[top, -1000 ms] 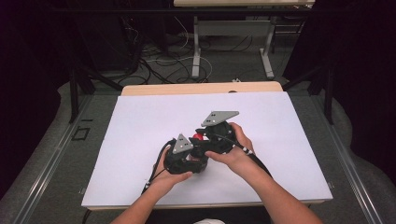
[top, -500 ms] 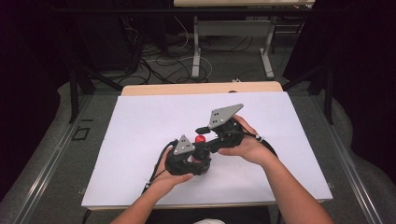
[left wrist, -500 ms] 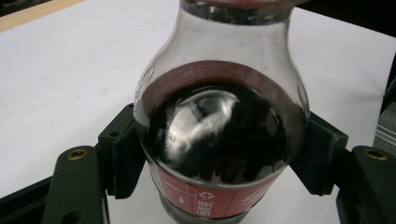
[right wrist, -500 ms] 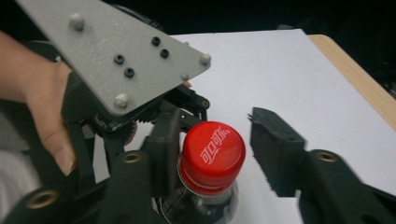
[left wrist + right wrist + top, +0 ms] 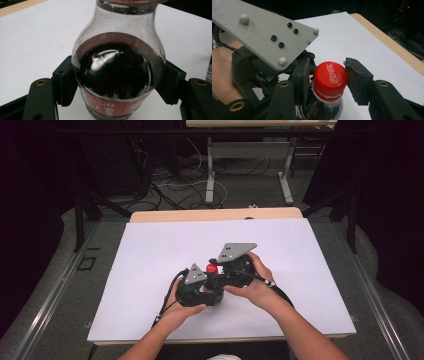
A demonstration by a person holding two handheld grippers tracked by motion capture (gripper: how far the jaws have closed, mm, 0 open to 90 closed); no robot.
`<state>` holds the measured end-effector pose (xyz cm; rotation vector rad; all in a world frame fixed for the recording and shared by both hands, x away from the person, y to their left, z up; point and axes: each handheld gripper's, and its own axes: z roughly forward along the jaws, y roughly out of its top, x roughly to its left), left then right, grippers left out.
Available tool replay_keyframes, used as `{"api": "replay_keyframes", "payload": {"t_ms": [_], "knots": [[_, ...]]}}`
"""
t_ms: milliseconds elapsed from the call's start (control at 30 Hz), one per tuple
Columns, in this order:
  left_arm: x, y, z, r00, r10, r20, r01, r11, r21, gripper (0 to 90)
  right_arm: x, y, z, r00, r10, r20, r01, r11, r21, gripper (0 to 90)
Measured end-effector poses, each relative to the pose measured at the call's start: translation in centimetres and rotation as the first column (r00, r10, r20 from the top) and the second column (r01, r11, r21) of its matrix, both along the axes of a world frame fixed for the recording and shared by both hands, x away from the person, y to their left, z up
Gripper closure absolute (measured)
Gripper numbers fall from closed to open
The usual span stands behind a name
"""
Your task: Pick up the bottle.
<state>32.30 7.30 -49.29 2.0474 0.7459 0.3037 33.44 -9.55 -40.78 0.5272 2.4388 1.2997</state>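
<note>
A white sheet (image 5: 150, 255) is covering almost the whole wooden table (image 5: 200, 214), with bare wood showing along the far edge. Beyond it, tangled cables (image 5: 165, 190) are lying on the grey floor (image 5: 60, 285), and another table's metal legs (image 5: 211, 175) are standing far back.

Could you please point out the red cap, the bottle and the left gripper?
Cap (image 5: 330, 74), right gripper view, its top face.
Bottle (image 5: 113, 70), left gripper view, its dark-filled belly.
Left gripper (image 5: 117, 85), left gripper view, midway between its fingertips.
</note>
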Motion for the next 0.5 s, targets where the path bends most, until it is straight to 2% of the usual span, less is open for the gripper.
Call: {"api": "replay_keyframes", "payload": {"t_ms": [67, 133, 200, 233, 367, 500], "knots": [[0.0, -0.1, -0.1, 0.9999, 0.004, 0.015, -0.003, 1.0000, -0.007, 30.0, 0.2, 0.1, -0.1, 1.0000, 0.001, -0.001, -0.001, 1.000, 0.001, 59.7], [0.0, 0.0, 0.0, 1.0000, -0.002, 0.003, 0.002, 1.0000, 0.007, 30.0, 0.3, 0.1, -0.1, 1.0000, 0.007, -0.004, -0.007, 1.000, -0.002, 60.2], [0.0, 0.0, -0.1, 1.0000, -0.001, 0.001, 0.001, 1.0000, 0.003, 30.0, 0.6, 0.0, -0.1, 0.9997, 0.019, -0.013, -0.019, 1.000, 0.003, 60.5], [0.0, 0.1, 0.0, 1.0000, -0.004, 0.001, 0.004, 0.9999, 0.014, 30.0, 0.7, -0.1, -0.1, 0.9994, 0.026, -0.023, -0.025, 1.000, 0.007, 60.6], [0.1, 0.1, -0.1, 0.9999, 0.001, 0.011, -0.001, 0.9999, 0.011, 30.0, 1.1, -0.2, 0.0, 0.9984, 0.050, -0.026, -0.049, 0.998, 0.025, 60.9], [0.2, 0.1, -0.2, 0.9999, 0.010, 0.013, -0.010, 0.9999, 0.007, 30.0, 1.1, -0.4, 0.3, 0.9989, 0.039, -0.025, -0.038, 0.999, 0.040, 60.9]]}}
